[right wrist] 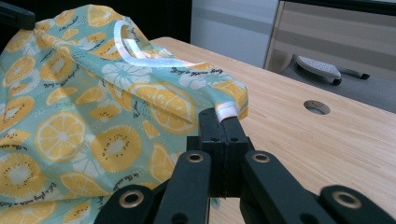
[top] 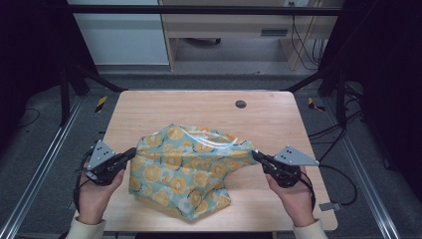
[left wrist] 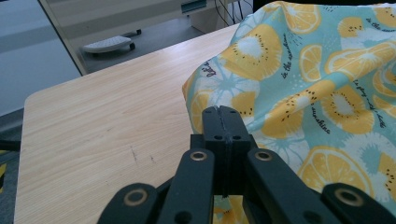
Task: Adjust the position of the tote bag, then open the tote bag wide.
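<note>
A: Both tongs are clamped. Left gripper has its jaws together on the left edge of the fruit-print cloth; right gripper is pinched on the right corner, right at the white hem.

B: Where's the cloth sitting?

A: Near half of the table, between the two hands. Its top edge is lifted and stretched between the grippers, and the lower part bunches on the wood toward the front edge.

B: What matters for this step?

A: My read: keep both pinches tight, draw the hands apart evenly so the held edge goes taut, and keep them level. The right grip looks shallow, just on the hem, so a jerk could slip it.

B: Surface?

A: Light wood grain, bare beyond the cloth. There's a round cable hole at the far side.

B: Room?

A: Dark frame struts flank the table, with cables on the grey floor at right. Pale cabinets behind, with a white footed base on the floor.
</note>
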`<state>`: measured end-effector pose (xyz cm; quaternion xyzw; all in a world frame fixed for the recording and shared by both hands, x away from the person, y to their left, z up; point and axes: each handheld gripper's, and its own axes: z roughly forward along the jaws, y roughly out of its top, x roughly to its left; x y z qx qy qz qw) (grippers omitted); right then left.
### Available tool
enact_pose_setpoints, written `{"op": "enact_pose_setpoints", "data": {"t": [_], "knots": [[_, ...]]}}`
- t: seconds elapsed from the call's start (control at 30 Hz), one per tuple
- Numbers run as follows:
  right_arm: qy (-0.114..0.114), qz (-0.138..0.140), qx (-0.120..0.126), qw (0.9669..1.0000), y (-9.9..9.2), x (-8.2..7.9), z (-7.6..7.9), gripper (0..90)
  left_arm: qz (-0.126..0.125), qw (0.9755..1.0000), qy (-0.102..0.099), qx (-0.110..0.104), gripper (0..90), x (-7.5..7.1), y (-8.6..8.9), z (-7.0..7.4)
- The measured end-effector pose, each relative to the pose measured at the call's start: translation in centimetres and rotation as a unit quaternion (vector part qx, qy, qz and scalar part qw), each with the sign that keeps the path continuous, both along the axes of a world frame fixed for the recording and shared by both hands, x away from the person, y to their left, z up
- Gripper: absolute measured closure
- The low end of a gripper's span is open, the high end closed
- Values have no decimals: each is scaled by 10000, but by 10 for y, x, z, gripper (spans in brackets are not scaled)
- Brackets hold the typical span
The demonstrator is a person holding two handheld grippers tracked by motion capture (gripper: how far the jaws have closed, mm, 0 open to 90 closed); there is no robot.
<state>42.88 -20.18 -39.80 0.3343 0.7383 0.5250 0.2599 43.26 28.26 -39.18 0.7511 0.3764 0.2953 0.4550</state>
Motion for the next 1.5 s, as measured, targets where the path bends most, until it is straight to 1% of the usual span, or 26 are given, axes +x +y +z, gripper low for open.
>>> {"op": "enact_pose_setpoints", "data": {"t": [0.13,0.2,0.3,0.5,0.67,0.7,0.73,0.77,0.8,0.87,0.97,1.13,1.2,1.27,1.3,1.4,1.43,1.47,1.5], "knots": [[8,12,22,10000,1,-2,0,900,-13,10000,-24,-10,900,-4,1,0],[14,23,20,10000,0,-5,-1,900,-29,10000,-35,-51,900,-7,1,0],[47,49,-31,10000,-2,-8,-5,900,-40,10000,-63,1,900,-14,0,-3],[52,15,-113,9999,-1,-12,-8,900,-63,9999,-64,82,900,-18,-1,-7],[46,44,-129,9999,-1,-20,-9,900,-91,9999,-68,73,900,-24,-1,-9],[35,77,-126,9999,-2,-21,-10,900,-121,9999,-62,62,900,-27,0,-10],[25,90,-129,9999,-3,-23,-10,900,-121,9999,-62,62,900,-27,0,-10],[28,97,-134,9999,-3,-25,-11,900,-172,9998,-54,-11,900,-30,2,-10],[28,97,-134,9999,-3,-25,-11,900,-172,9998,-54,-11,900,-30,2,-10],[24,130,-198,9997,-4,-31,-13,900,-217,9998,-41,-15,900,-32,3,-11],[50,186,-240,9995,-5,-35,-16,900,-244,9997,-12,7,900,-35,4,-14],[93,248,-289,9992,-5,-41,-20,900,-318,9995,75,5,900,-41,6,-19],[137,330,-299,9989,-6,-45,-24,900,-341,9994,99,42,900,-44,7,-22],[163,346,-309,9988,-7,-46,-26,900,-340,9994,104,59,900,-46,7,-23],[195,415,-305,9985,-8,-48,-29,900,-354,9993,103,90,900,-47,6,-24],[236,458,-336,9981,-9,-50,-32,900,-417,9986,154,272,900,-49,2,-27],[267,468,-355,9979,-10,-51,-34,900,-417,9986,154,272,900,-49,2,-27],[283,495,-386,9976,-12,-52,-35,900,-472,9979,190,396,900,-48,0,-29],[303,527,-419,9973,-12,-53,-36,900,-483,9977,222,424,900,-47,-1,-30]]}}
